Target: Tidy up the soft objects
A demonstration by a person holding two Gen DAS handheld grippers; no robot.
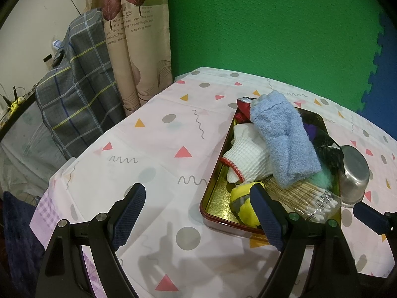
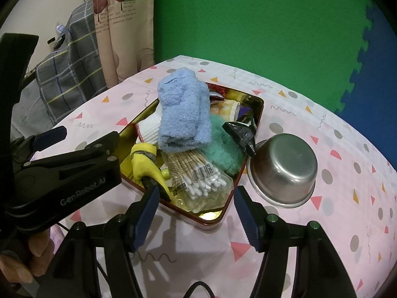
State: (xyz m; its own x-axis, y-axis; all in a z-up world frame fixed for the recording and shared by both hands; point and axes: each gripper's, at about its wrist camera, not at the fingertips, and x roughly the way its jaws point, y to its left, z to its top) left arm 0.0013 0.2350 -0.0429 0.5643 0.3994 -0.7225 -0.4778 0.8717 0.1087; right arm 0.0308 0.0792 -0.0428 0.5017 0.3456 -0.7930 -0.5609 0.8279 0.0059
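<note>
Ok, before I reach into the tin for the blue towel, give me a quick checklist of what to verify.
1. Left gripper open and empty: ok.
2. Right gripper open and empty: ok.
3. Blue towel on top of the pile, nothing covering it: ok.
4. Tin flat on the table: ok.
5. Clear path from the grippers to the towel: not ok, the bag of cotton swabs and the yellow cloth lie in front of it.
6. Steel bowl clear of the tin: cannot tell, its rim sits right against the tin's side.
</note>
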